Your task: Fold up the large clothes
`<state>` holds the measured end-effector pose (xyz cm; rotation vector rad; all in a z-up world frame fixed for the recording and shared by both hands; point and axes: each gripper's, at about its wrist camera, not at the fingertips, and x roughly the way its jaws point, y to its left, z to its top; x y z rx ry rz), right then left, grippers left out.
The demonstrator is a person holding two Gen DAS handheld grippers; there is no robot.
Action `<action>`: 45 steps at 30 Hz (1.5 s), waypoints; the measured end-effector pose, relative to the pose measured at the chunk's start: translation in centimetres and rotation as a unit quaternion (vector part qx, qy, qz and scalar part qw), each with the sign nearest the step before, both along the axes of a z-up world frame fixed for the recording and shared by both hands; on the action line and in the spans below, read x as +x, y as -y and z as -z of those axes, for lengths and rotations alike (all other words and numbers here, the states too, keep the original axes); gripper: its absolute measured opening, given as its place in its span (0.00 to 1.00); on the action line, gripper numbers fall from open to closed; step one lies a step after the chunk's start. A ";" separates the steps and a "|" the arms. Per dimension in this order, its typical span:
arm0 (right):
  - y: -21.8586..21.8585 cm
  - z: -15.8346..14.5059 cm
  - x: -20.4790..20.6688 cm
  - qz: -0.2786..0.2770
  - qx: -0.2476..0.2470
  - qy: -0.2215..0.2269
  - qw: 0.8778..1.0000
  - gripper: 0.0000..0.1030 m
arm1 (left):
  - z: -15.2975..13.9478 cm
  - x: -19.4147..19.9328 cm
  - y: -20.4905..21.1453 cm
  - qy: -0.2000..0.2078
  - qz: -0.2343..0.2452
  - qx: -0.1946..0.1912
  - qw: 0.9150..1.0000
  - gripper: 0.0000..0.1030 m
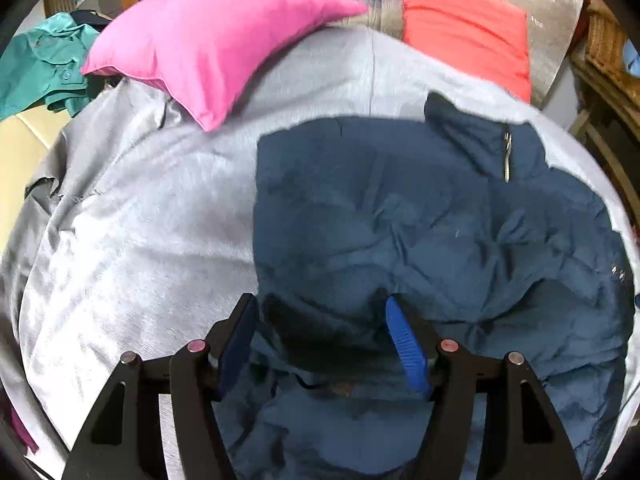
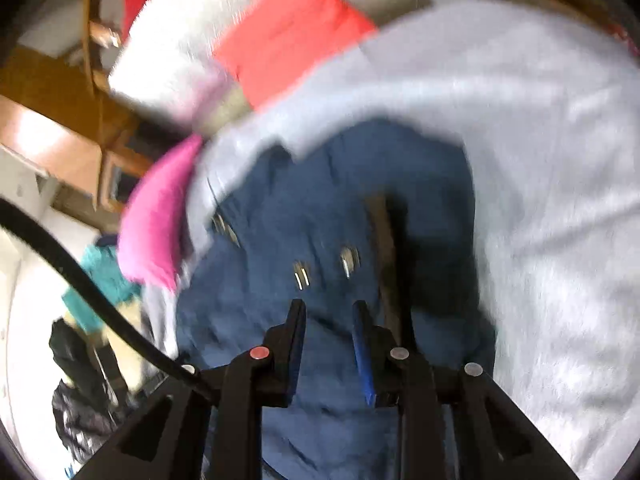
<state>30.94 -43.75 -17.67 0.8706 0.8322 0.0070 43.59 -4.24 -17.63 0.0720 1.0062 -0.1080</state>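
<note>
On grey bedding [image 1: 132, 208], navy quilted jacket [image 1: 440, 216], perhaps between both hand-held grippers.

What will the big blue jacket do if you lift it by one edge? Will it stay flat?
Probably not. The blue jacket looks soft and puffy, with creases all over, so it would likely sag and droop. Its quilted padding suggests it is light for its size. Resting on the grey blanket, it may drag rather than slide freely.

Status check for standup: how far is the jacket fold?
Done: navy jacket lies on the grey blanket, looking partly folded. In hand: left gripper is wide around bunched fabric; right gripper is narrow over it, grip unclear. Left: final folds; teal garment untouched.
</note>
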 end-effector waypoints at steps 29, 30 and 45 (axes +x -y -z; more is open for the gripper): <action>-1.5 2.7 -0.2 -0.005 -0.010 -0.050 0.999 0.28 | 2.0 1.0 -3.4 -0.017 -0.022 0.053 0.998 0.66; -1.2 2.1 -0.4 -0.007 -0.007 -0.039 0.999 0.32 | 1.5 0.8 -3.5 -0.007 -0.023 0.053 0.998 0.66; -1.5 0.3 -0.9 -0.010 -0.036 -0.007 0.999 0.56 | -3.1 -2.0 -1.6 0.112 -0.015 0.074 0.991 0.66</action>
